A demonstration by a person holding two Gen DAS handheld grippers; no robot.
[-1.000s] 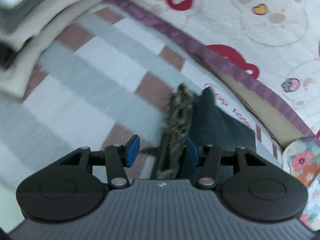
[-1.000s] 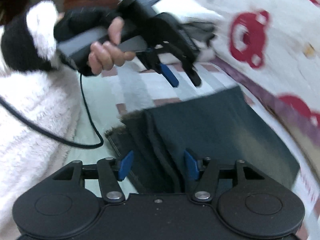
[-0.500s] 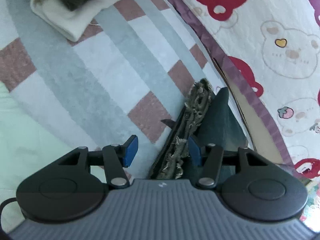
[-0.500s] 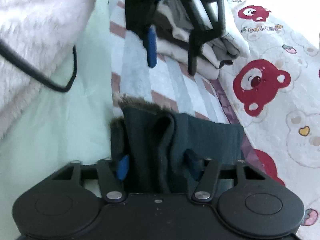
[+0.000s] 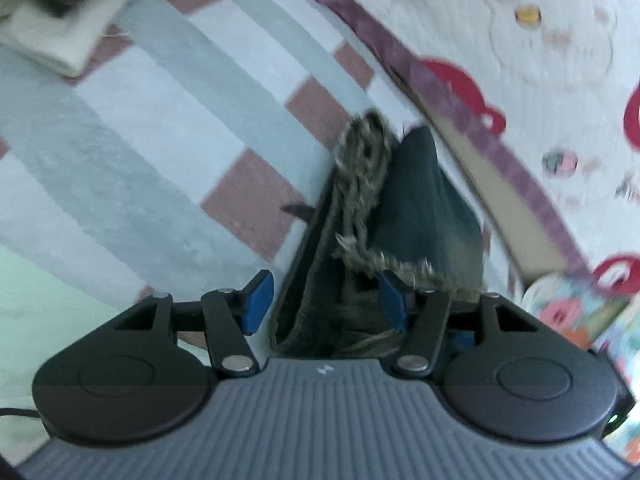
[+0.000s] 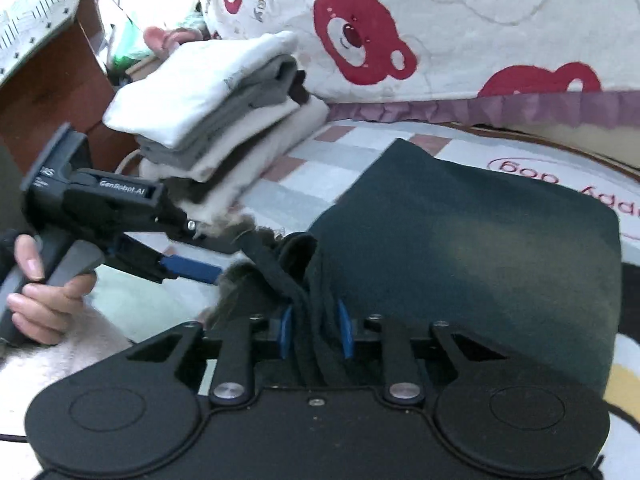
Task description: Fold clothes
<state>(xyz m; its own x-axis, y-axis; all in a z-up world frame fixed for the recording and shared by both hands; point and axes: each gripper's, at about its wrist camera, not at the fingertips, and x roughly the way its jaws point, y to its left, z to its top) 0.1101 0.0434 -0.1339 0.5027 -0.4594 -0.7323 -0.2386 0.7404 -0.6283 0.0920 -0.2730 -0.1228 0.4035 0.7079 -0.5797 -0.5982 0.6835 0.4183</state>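
The right gripper (image 6: 314, 332) has clamped onto the dark garment (image 6: 480, 248); the left gripper (image 5: 326, 300) apparently stays open.

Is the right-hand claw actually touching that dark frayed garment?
Touching. In the right wrist view the right claw has both blue pads pressed against a bunched fold of the dark garment, with no gap either side.

Matt dark denim garment (image 6: 460, 248), frayed fuzzy hem (image 5: 366, 168)
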